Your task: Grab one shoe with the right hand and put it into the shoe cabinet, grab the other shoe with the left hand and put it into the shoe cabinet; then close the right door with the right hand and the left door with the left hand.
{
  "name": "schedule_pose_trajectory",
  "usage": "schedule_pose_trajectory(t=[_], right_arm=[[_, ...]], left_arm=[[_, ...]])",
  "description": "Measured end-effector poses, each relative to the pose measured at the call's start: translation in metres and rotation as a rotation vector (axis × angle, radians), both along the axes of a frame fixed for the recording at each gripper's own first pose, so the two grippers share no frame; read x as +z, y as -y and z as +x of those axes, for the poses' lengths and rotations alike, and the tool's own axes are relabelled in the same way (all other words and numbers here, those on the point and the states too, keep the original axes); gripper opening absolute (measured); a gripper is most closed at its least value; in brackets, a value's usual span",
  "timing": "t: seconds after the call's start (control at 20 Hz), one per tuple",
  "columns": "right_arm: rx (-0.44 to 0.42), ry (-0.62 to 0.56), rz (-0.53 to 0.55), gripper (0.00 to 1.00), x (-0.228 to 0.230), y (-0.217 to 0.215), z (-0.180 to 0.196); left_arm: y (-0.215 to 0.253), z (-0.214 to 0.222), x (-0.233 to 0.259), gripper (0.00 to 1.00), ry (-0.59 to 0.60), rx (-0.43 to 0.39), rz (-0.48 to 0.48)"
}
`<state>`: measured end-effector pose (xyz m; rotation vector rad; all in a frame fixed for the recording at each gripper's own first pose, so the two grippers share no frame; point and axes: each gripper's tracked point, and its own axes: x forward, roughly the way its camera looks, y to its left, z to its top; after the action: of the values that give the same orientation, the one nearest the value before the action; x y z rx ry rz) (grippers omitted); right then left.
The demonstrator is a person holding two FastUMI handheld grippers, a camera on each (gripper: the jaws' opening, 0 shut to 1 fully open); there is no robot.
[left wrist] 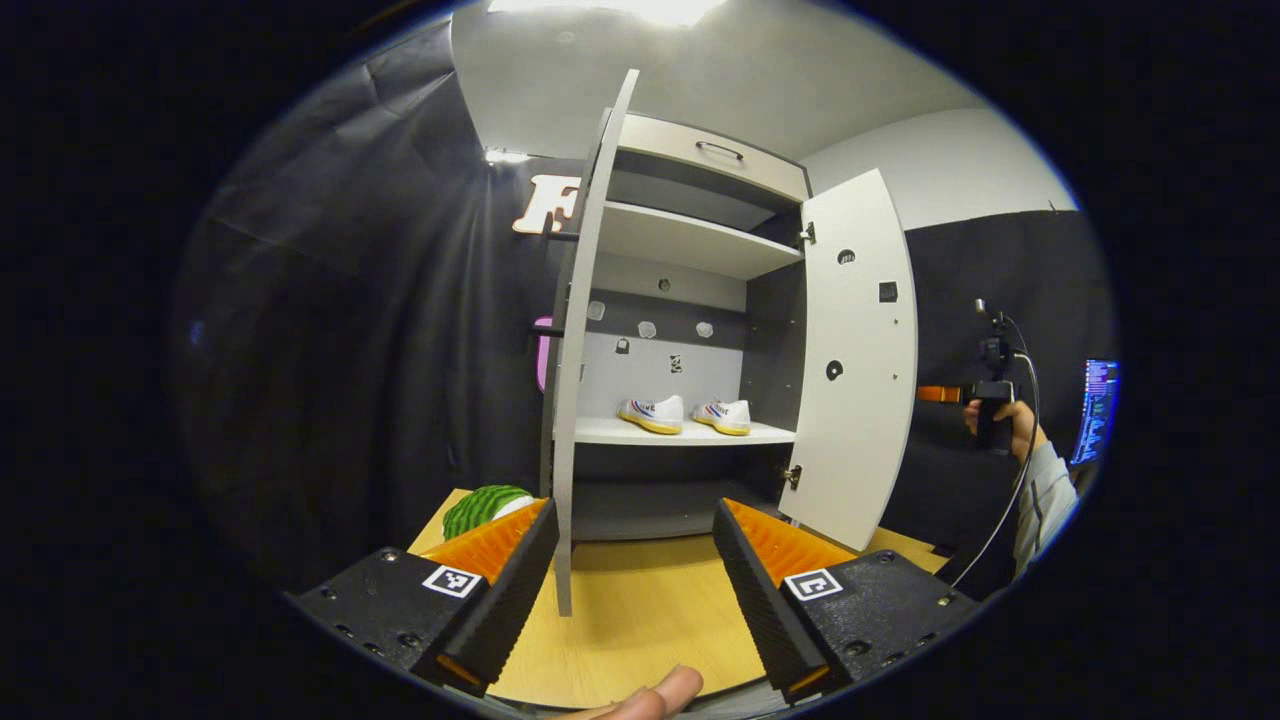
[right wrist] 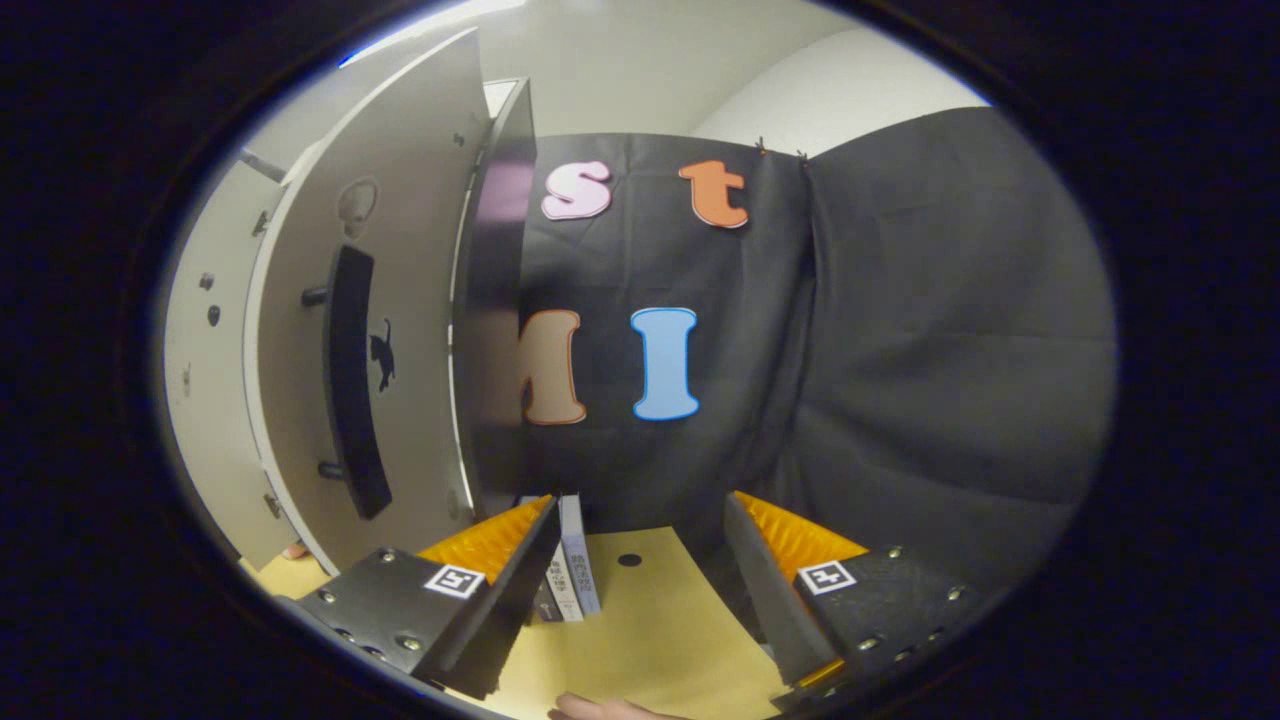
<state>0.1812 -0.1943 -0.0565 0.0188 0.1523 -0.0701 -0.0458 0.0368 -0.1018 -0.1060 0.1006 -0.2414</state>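
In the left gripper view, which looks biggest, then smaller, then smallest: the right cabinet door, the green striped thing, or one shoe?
1. right cabinet door, by far.
2. green striped thing, partly hidden by a gripper finger and nearer the camera, so unsure.
3. one shoe, farthest away.
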Motion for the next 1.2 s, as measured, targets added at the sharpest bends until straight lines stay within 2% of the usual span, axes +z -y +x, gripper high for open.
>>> schedule_pose_trajectory(t=[0.2, 0.3, 0.45, 0.5, 0.55, 0.8, 0.85, 0.9, 0.95, 1.0, 1.05, 1.1, 1.2], right_arm=[[0.023, 0.069, 0.024, 0.98, 0.038, -0.028, 0.001], [0.017, 0.099, -0.002, 0.98, 0.051, -0.035, -0.001], [0.091, 0.084, -0.03, 0.98, 0.047, -0.073, -0.001], [0.068, 0.086, -0.066, 0.99, 0.051, -0.072, -0.006], [0.051, 0.091, -0.083, 0.87, 0.053, -0.072, -0.008], [0.009, 0.079, -0.107, 0.88, 0.053, -0.077, -0.012], [0.0, 0.074, -0.095, 0.85, 0.052, -0.079, -0.014], [0.003, 0.067, -0.074, 0.88, 0.05, -0.083, -0.015], [0.019, 0.062, -0.05, 0.88, 0.049, -0.09, -0.016], [0.046, 0.057, -0.029, 0.86, 0.047, -0.098, -0.015], [0.074, 0.054, -0.012, 0.88, 0.046, -0.108, -0.016], [0.089, 0.052, 0.0, 0.88, 0.047, -0.115, -0.015], [0.079, 0.055, 0.011, 0.88, 0.049, -0.123, -0.012]], left_arm=[[-0.016, -0.001, -0.008, 0.94, -0.001, 0.004, -0.009], [-0.021, 0.001, -0.014, 0.94, -0.013, 0.008, -0.011], [-0.021, 0.001, -0.016, 0.94, 0.006, -0.012, -0.017], [-0.025, 0.001, -0.017, 0.94, 0.005, -0.007, -0.023], [-0.03, 0.0, -0.02, 0.94, 0.005, 0.0, -0.029], [-0.048, 0.004, -0.03, 0.94, -0.013, 0.041, -0.008], [-0.048, 0.003, -0.03, 0.94, -0.015, 0.037, -0.013], [-0.048, 0.002, -0.031, 0.89, -0.015, 0.033, -0.02], [-0.048, 0.001, -0.033, 0.94, -0.016, 0.03, -0.022], [-0.049, -0.001, -0.033, 0.89, -0.015, 0.032, -0.02], [-0.05, -0.001, -0.034, 0.94, -0.017, 0.037, -0.015], [-0.051, 0.001, -0.035, 0.94, -0.022, 0.044, -0.009], [-0.053, 0.003, -0.039, 0.94, -0.038, 0.052, 0.0]])
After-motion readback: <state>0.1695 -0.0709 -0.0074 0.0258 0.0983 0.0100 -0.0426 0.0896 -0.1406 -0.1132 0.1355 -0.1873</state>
